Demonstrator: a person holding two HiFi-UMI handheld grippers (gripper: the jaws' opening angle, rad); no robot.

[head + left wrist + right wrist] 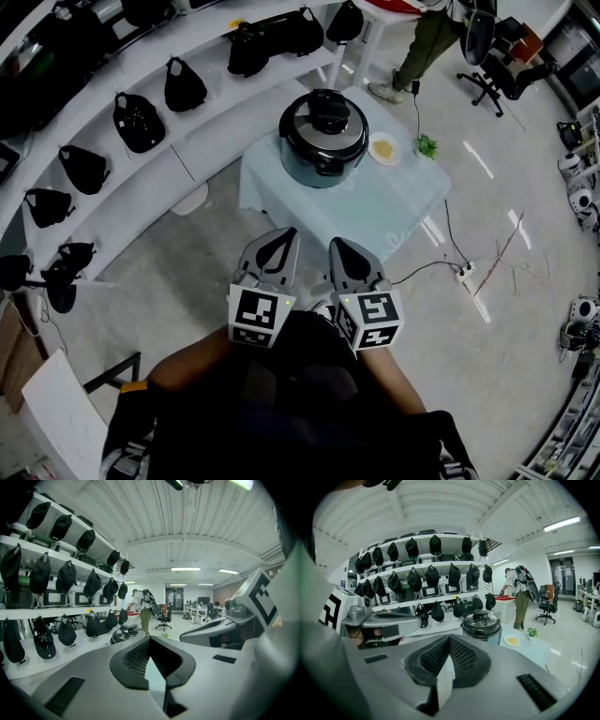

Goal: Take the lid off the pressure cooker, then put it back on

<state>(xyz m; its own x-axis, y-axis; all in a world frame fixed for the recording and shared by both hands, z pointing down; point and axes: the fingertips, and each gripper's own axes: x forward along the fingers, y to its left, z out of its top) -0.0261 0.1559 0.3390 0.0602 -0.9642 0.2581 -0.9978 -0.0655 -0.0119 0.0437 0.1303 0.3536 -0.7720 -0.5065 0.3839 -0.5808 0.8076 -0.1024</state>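
The pressure cooker (pixel 323 139) stands on a small table (pixel 375 206) covered with a pale cloth. Its steel lid (pixel 326 117) with a black knob sits on the pot. Both grippers hover side by side short of the table's near edge, well apart from the cooker. The left gripper (pixel 278 238) and the right gripper (pixel 337 246) are shut and hold nothing. In the left gripper view the cooker (pixel 124 633) shows just left of the closed tips (pixel 150 638). The right gripper view has the cooker (pixel 481 625) beyond the closed tips (pixel 449 637), slightly to the right.
A plate of yellow food (pixel 384 148) and a small green plant (pixel 427 145) share the table right of the cooker. Curved white shelves with black bags (pixel 141 122) run along the left. A person (pixel 424 42) and an office chair (pixel 487 56) are behind. Cables and a power strip (pixel 464 273) lie on the floor at the right.
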